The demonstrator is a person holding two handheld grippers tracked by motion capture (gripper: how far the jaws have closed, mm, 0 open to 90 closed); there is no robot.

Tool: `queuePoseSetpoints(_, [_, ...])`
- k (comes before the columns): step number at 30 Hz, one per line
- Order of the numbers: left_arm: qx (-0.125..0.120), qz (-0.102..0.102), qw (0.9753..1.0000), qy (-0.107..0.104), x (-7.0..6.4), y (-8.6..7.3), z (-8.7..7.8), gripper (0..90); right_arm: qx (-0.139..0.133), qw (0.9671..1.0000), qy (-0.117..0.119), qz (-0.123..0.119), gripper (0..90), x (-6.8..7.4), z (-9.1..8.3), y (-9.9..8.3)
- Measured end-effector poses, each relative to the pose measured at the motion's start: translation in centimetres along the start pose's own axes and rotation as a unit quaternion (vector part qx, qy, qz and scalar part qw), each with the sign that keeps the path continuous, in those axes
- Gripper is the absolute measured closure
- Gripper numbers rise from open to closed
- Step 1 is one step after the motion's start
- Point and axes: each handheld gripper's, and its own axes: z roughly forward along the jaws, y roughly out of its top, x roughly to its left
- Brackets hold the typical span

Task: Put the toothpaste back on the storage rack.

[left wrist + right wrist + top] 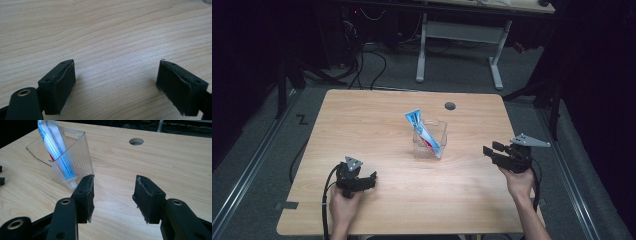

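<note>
A clear plastic cup-like container (430,139) stands near the middle of the wooden table (362,120). A blue and white toothpaste tube (422,131) leans inside it, its flat end sticking up to the left. In the right gripper view the container (72,162) and tube (53,142) sit just beyond the left jaw. My left gripper (373,179) rests low at the front left, open, with bare wood between its jaws (116,82). My right gripper (489,152) is at the front right, open and empty (113,195), pointing toward the container.
A round cable hole (450,106) lies in the table behind the container. Beyond the table stand a white desk frame (459,35) and cables on a dark floor. Metal rails run along both sides of the table.
</note>
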Motion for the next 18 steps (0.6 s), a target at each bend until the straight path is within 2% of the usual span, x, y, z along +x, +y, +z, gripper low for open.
queuePoseSetpoints(18, [0.0,0.0,1.0,0.0,0.0,0.0,0.0,15.9,0.018,0.9995,0.015,0.023,49.8,0.0,1.5,-3.0])
